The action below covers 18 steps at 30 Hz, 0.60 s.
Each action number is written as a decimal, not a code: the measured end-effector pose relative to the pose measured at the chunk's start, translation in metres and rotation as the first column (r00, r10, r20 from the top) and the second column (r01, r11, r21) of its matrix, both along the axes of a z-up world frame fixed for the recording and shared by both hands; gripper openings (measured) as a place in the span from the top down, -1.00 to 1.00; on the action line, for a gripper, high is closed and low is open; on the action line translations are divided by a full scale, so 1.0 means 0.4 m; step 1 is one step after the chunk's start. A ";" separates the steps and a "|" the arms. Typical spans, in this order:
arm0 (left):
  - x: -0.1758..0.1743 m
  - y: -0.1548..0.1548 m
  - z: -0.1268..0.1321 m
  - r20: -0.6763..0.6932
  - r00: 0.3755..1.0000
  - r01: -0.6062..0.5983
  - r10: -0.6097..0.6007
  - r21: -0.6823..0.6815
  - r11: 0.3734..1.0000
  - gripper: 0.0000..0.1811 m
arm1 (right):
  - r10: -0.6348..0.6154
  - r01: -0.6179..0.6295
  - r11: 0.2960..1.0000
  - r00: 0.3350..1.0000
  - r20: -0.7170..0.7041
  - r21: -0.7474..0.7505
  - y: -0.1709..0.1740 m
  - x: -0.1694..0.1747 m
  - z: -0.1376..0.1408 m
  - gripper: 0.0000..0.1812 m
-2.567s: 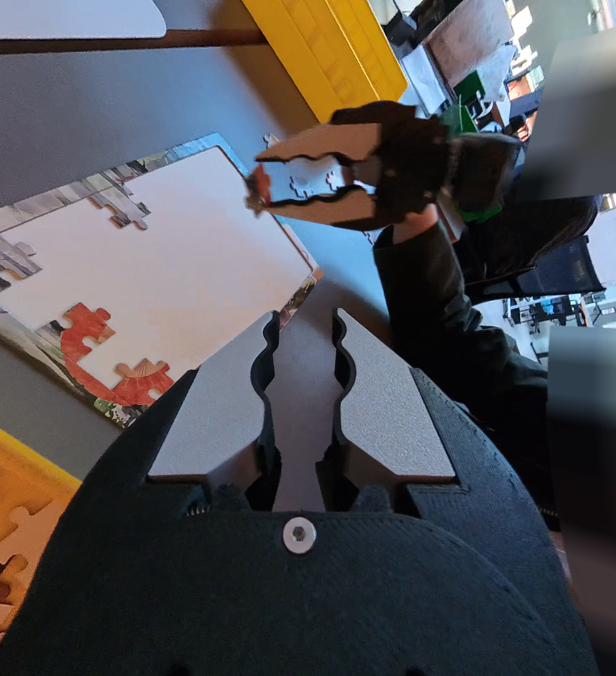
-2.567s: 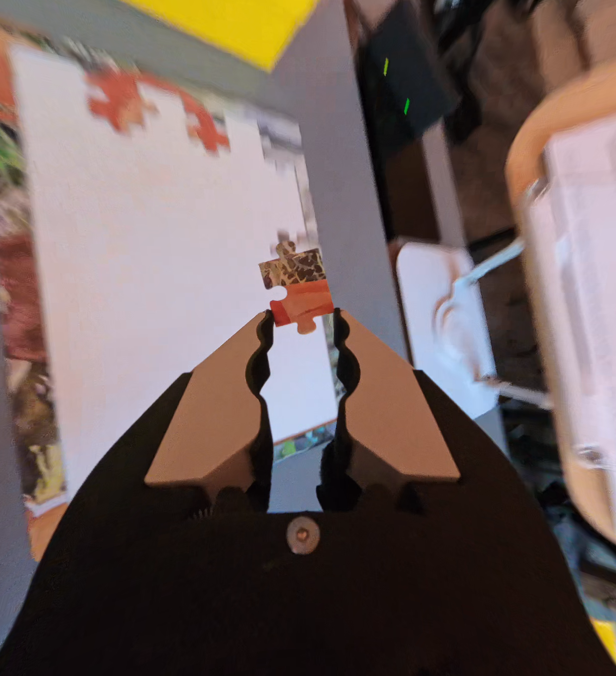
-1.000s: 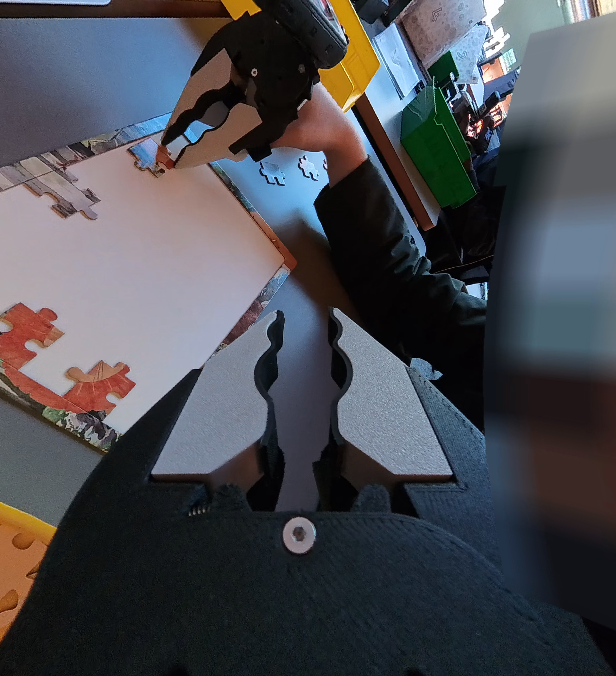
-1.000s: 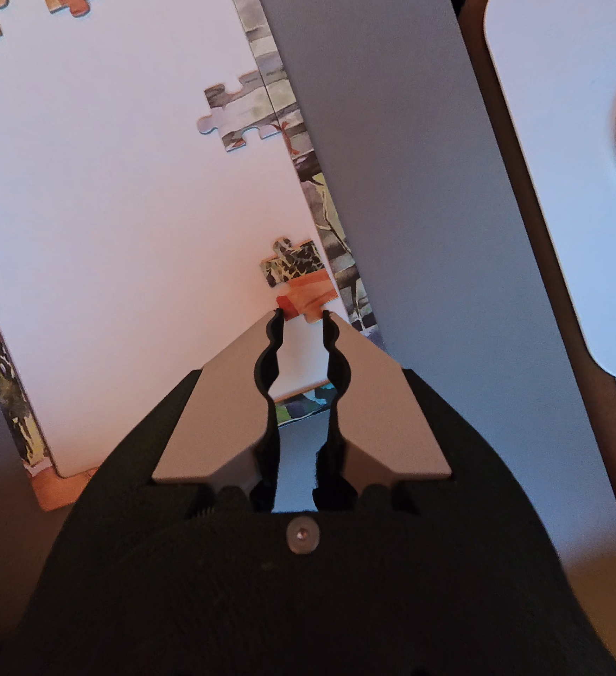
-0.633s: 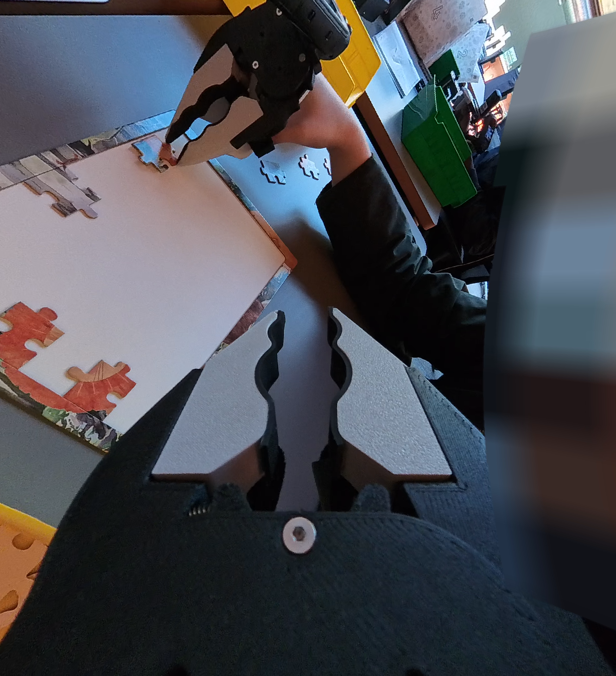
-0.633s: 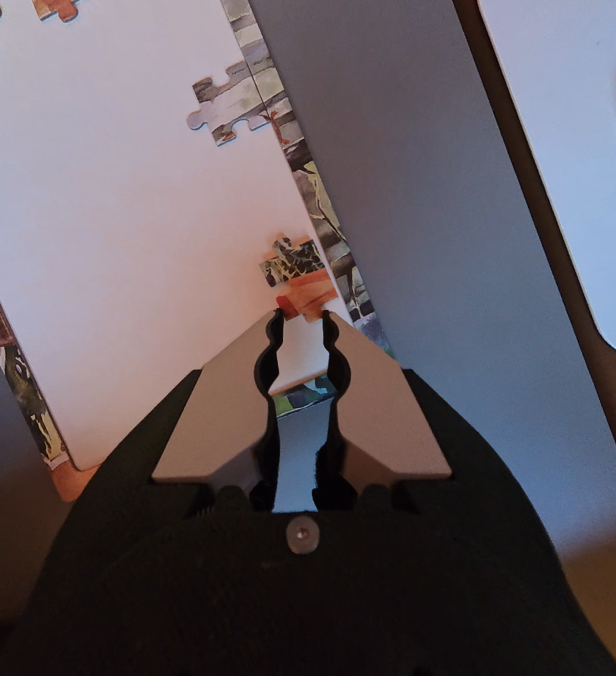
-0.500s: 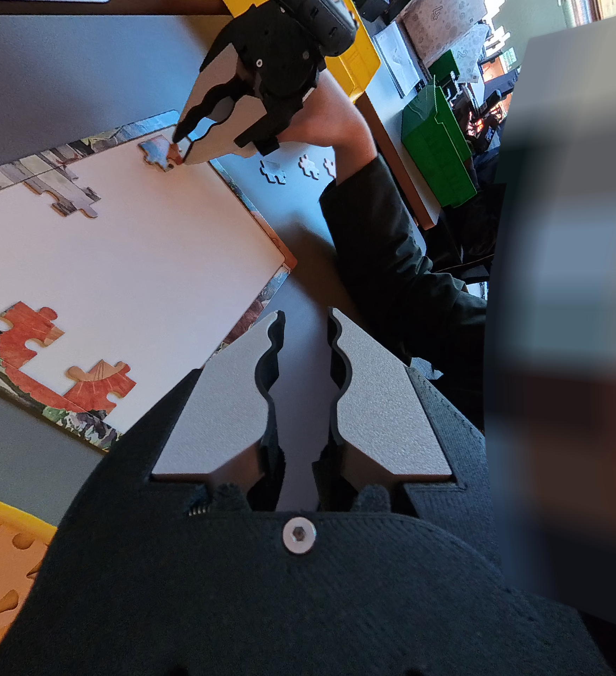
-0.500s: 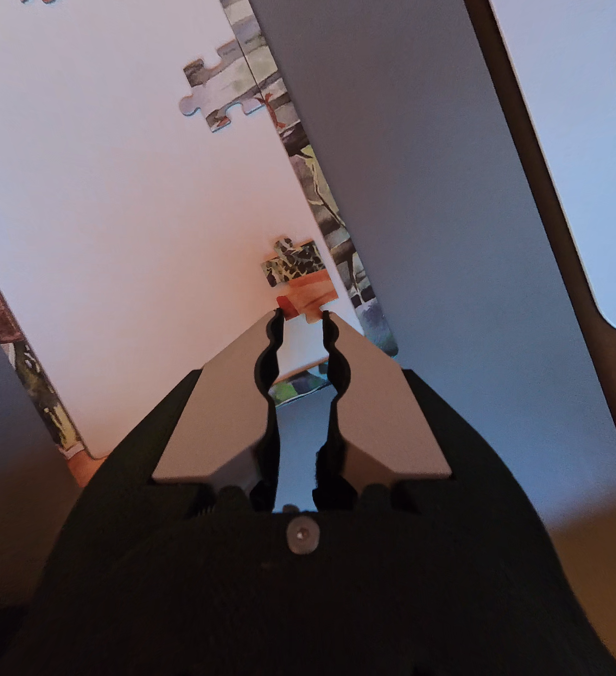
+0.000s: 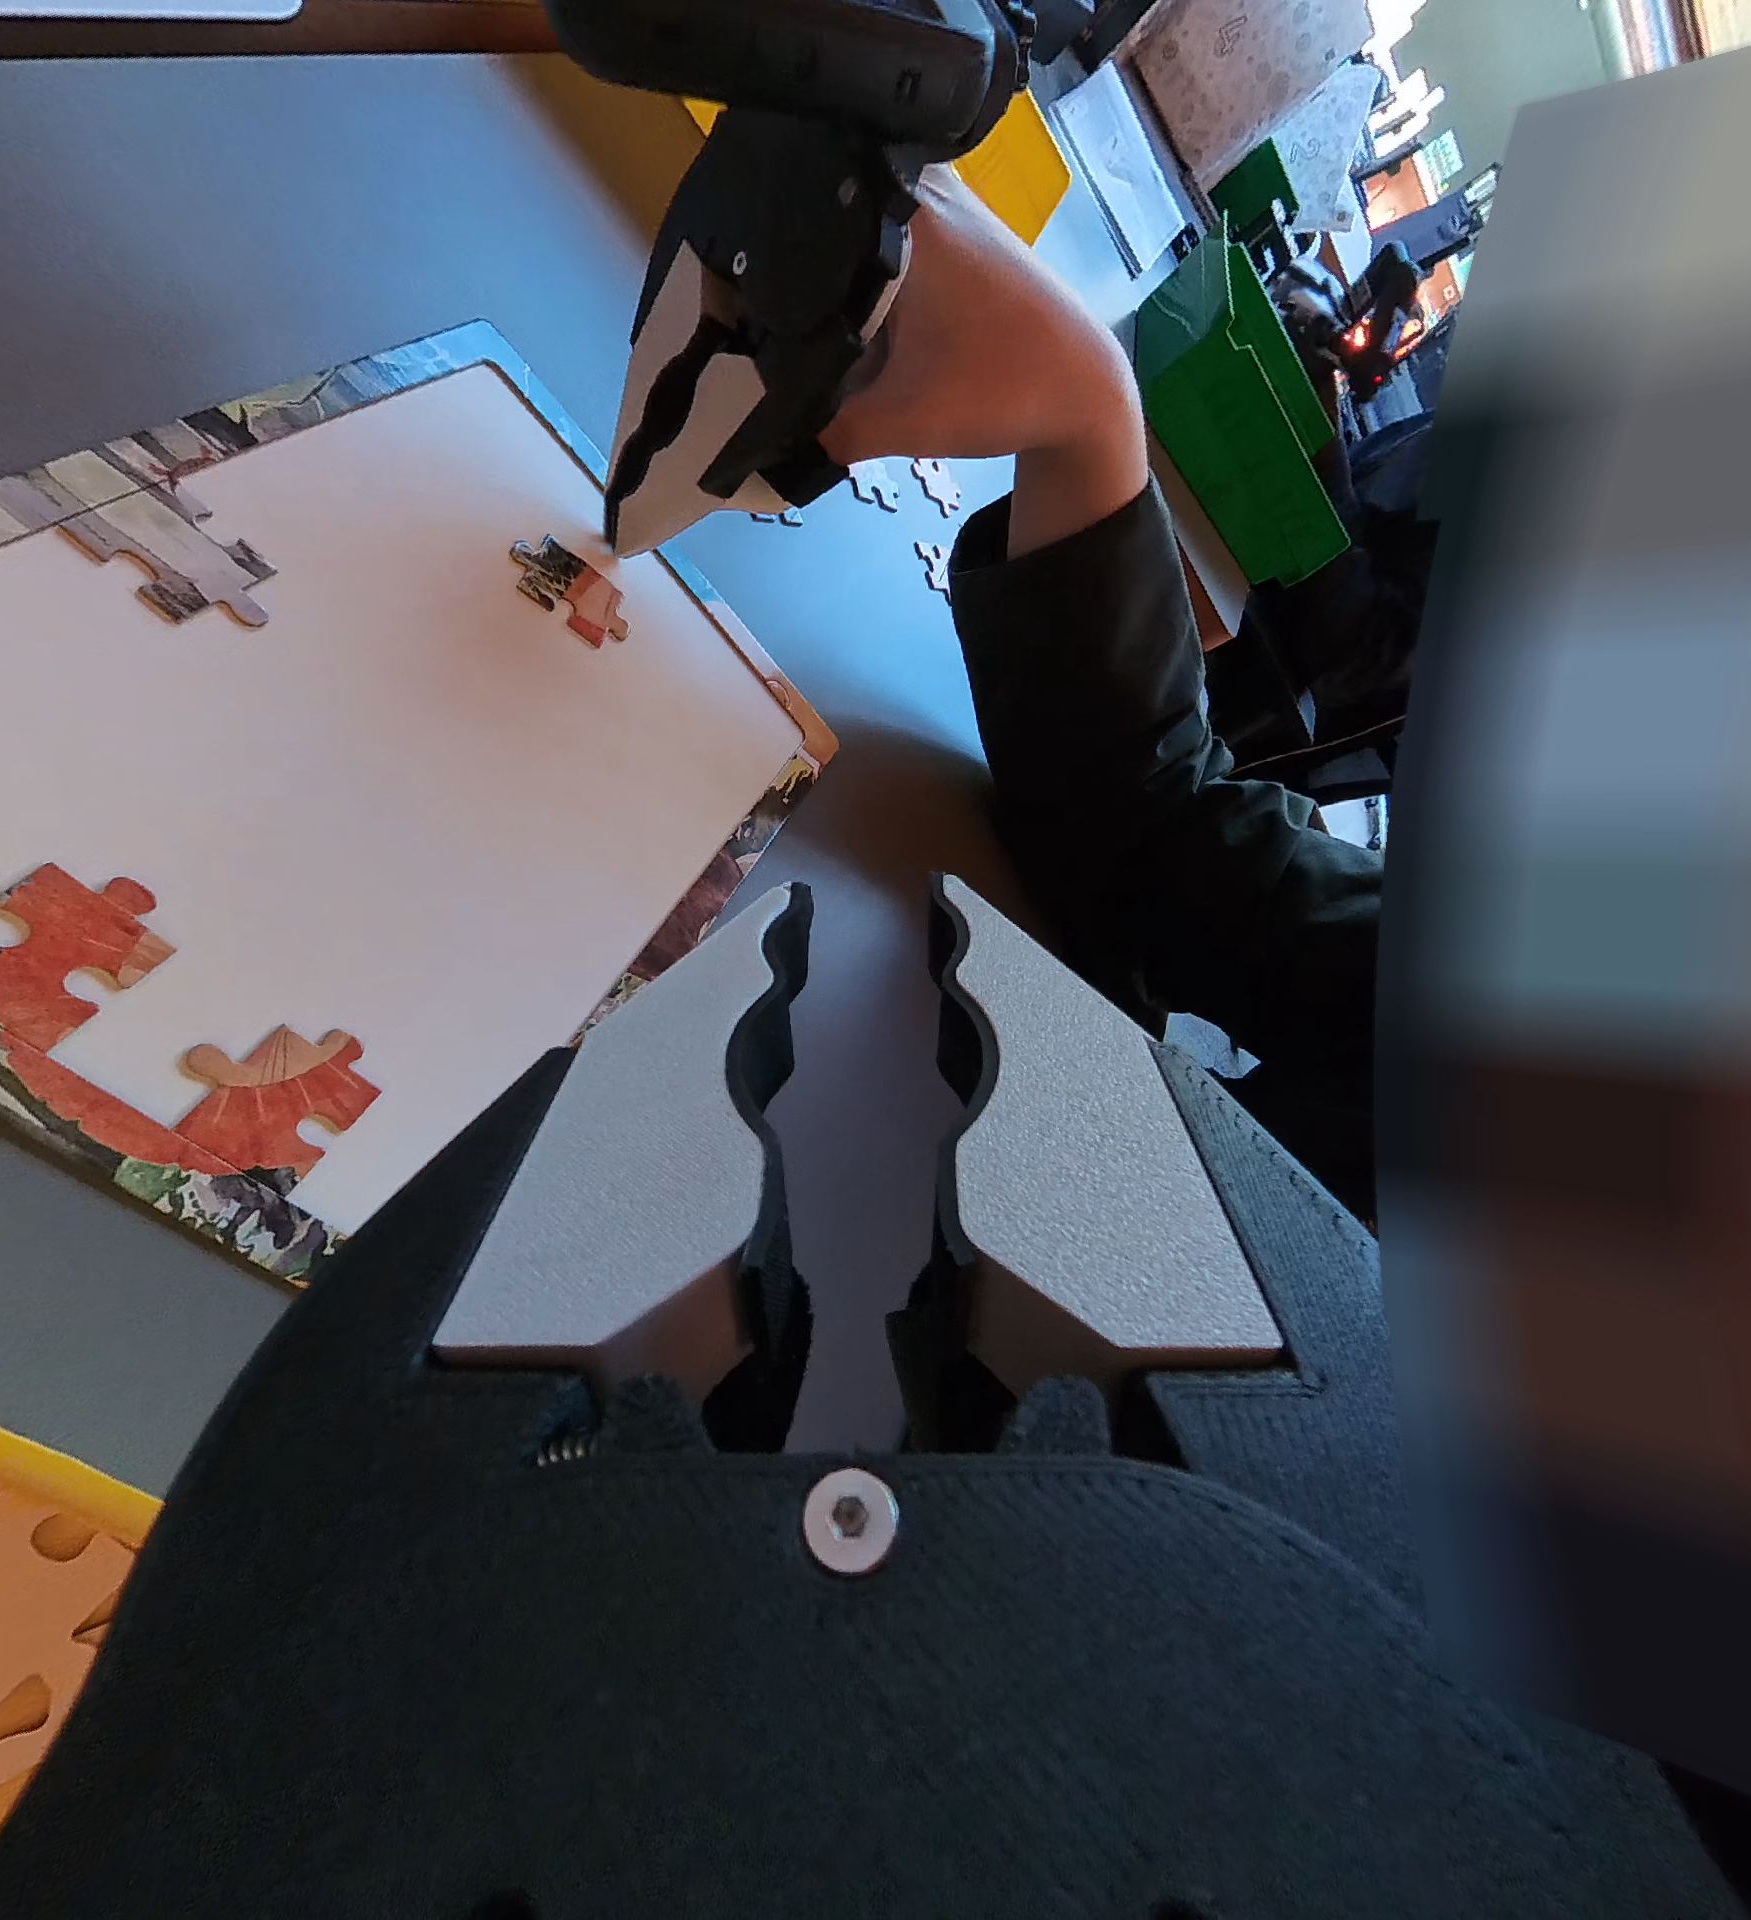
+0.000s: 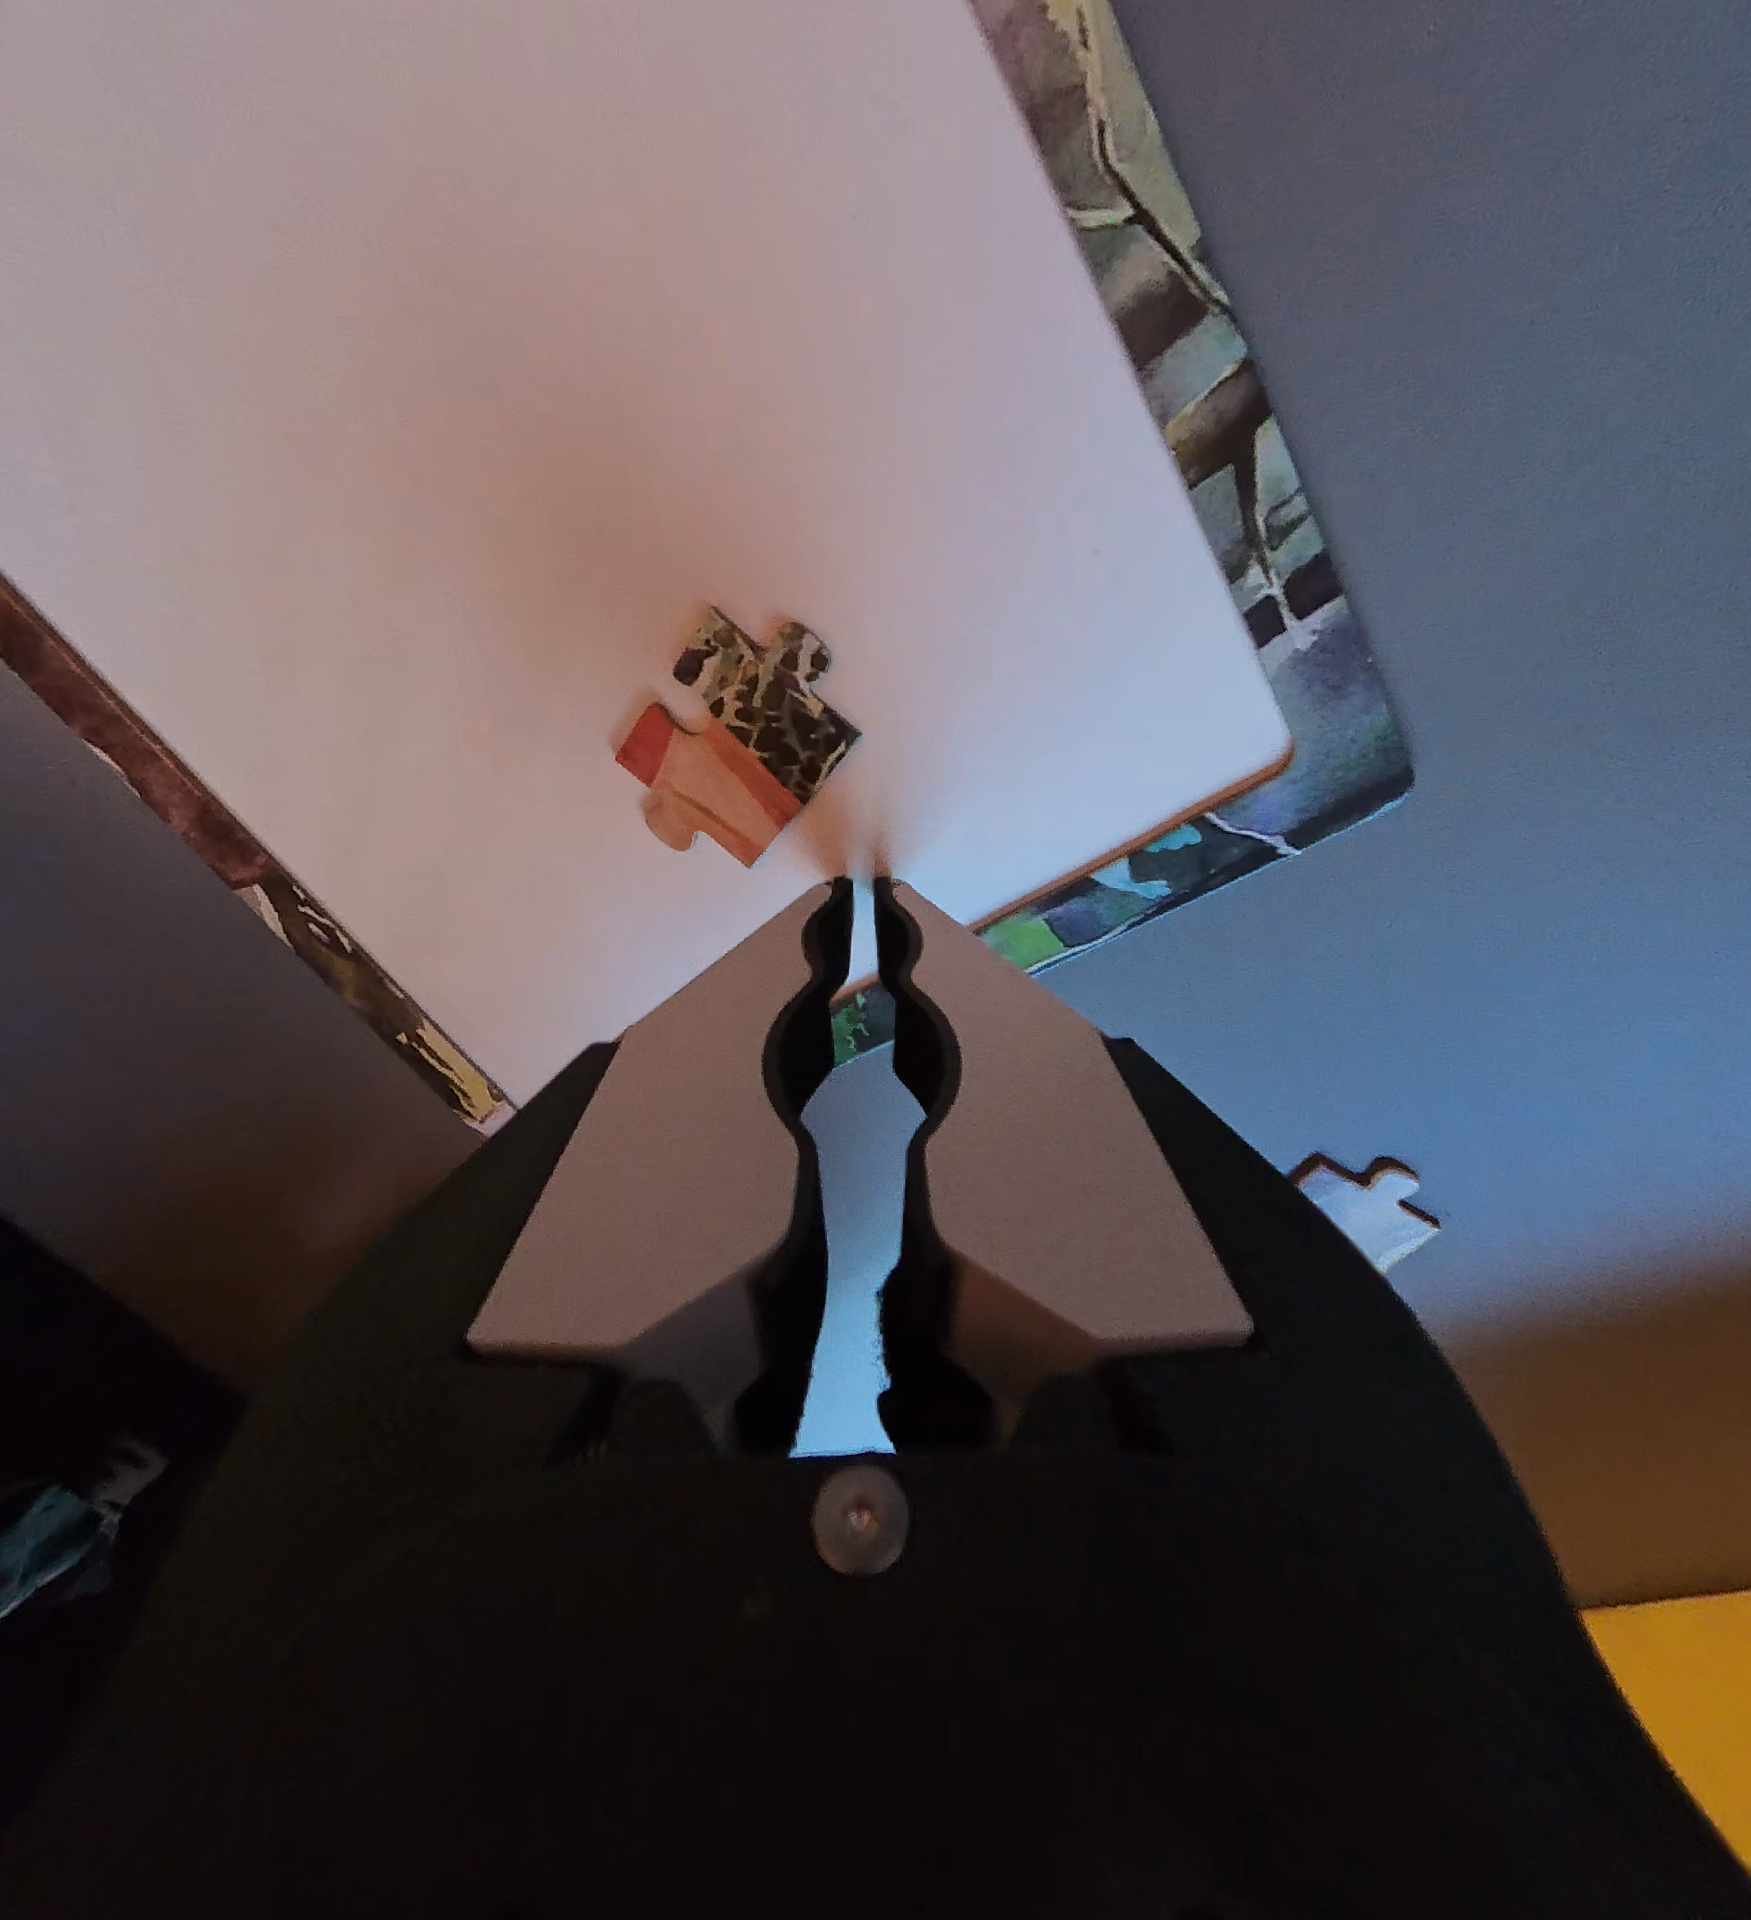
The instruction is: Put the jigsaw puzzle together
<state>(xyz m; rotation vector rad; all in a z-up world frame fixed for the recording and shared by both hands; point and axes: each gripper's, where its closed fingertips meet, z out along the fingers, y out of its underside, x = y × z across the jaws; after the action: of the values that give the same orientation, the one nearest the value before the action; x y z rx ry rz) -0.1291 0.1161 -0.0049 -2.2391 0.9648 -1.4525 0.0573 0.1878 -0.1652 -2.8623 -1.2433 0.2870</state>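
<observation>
Your left wrist view alone shows the grey piece (image 9: 187, 569) and red pieces (image 9: 81, 940) seated along the puzzle board's (image 9: 351, 727) frame; your right wrist view alone shows a loose pale piece (image 10: 1370, 1205) on the table (image 10: 1577, 520) off the board's corner. Your right tongs (image 10: 858, 883) are pressed nearly together, holding nothing, tips just beside the loose black-and-orange piece (image 10: 736, 732) lying on the board's white field near that corner. Your left tongs (image 9: 869, 899) are spread, empty, over bare table beside the board.
</observation>
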 end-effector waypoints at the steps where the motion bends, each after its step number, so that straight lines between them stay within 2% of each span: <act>1: 0.000 0.000 0.001 0.001 1.000 -0.001 0.001 0.000 1.000 0.78 | 0.017 -0.017 1.000 1.000 -0.006 0.003 -0.001 -0.001 0.002 0.96; 11: 0.002 0.002 -0.005 -0.003 1.000 -0.001 0.001 -0.004 1.000 0.77 | 0.205 -0.205 0.979 0.977 -0.065 0.002 -0.035 -0.033 0.003 0.97; 15: 0.002 0.002 -0.005 -0.003 1.000 -0.001 0.001 -0.003 1.000 0.77 | 0.242 -0.241 0.970 0.968 -0.059 0.034 -0.029 -0.034 0.007 0.96; 18: 0.000 0.003 -0.005 -0.005 1.000 -0.004 0.004 -0.001 1.000 0.78 | 0.319 -0.308 0.943 0.945 -0.074 0.127 -0.011 -0.050 0.018 0.71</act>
<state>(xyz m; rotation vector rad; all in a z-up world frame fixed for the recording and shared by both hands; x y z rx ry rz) -0.1290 0.1175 -0.0070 -2.2451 0.9611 -1.4465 0.0373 0.1834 -0.1580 -2.5165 -1.6381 0.3362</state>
